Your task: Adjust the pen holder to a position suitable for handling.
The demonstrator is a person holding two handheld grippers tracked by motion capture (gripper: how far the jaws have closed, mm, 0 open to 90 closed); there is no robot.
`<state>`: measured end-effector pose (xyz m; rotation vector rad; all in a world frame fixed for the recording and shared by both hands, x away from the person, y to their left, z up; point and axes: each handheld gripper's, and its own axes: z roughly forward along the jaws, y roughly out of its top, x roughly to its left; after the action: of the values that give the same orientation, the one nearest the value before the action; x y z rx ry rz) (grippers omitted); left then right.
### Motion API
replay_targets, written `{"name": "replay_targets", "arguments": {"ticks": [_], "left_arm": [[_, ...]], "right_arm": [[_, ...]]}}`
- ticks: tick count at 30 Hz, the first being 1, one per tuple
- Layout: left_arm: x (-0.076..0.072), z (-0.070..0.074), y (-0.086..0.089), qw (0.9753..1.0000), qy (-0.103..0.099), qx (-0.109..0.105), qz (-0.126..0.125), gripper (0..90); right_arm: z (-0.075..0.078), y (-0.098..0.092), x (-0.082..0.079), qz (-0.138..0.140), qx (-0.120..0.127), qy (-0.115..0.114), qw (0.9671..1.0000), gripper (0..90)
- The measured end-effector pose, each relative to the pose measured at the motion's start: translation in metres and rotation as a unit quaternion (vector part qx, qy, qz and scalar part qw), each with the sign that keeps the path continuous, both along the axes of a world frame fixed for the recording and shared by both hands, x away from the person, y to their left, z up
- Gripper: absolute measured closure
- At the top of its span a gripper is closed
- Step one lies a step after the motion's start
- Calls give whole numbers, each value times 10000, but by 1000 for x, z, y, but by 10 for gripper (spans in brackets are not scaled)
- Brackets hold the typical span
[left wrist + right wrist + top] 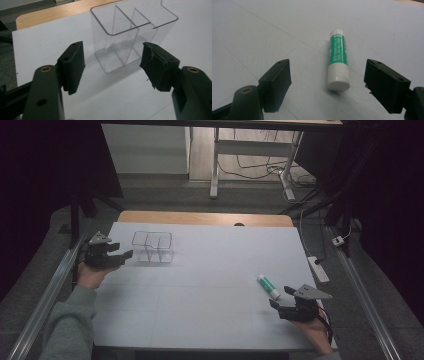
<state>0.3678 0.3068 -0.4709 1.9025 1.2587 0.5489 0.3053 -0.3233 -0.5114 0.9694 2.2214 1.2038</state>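
A clear plastic box (154, 247) with inner dividers stands upright on the white table sheet (210, 285) at the back left. My left gripper (121, 255) hovers just left of it, open, holding nothing. Seen from the left gripper view, the clear box (130, 35) stands a short way beyond the spread jaws of the left gripper (112, 66). A green and white glue stick (268, 286) lies on the sheet at the front right. My right gripper (281, 297) is open just behind it. In the right gripper view the glue stick (338, 60) lies between and ahead of the open right gripper (327, 81).
The wooden table edge (205, 217) shows beyond the sheet. A white power strip (318, 268) and cables lie on the floor to the right. Metal rails (47, 295) run along both sides of the table. Desk legs (215, 165) stand farther back.
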Motion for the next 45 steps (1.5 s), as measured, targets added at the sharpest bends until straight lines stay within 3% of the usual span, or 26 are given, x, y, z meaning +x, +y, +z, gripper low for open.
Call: {"name": "replay_targets", "arguments": {"ticks": [12,20,29,33,45], "left_arm": [[15,-8,6,9996,53,259,26,624],[25,-18,12,9992,91,350,178,878],[36,-31,16,9987,187,372,289,884],[43,-36,12,9991,208,286,233,884],[55,-44,-4,9990,266,371,14,884]], "right_arm": [[0,0,0,-4,-27,7,10000,210],[0,0,0,10,-27,7,10000,211],[1,0,-1,-1,-46,-20,10000,212],[0,1,0,-6,-68,-24,10000,212],[4,2,-3,23,-36,-128,9999,213]]}}
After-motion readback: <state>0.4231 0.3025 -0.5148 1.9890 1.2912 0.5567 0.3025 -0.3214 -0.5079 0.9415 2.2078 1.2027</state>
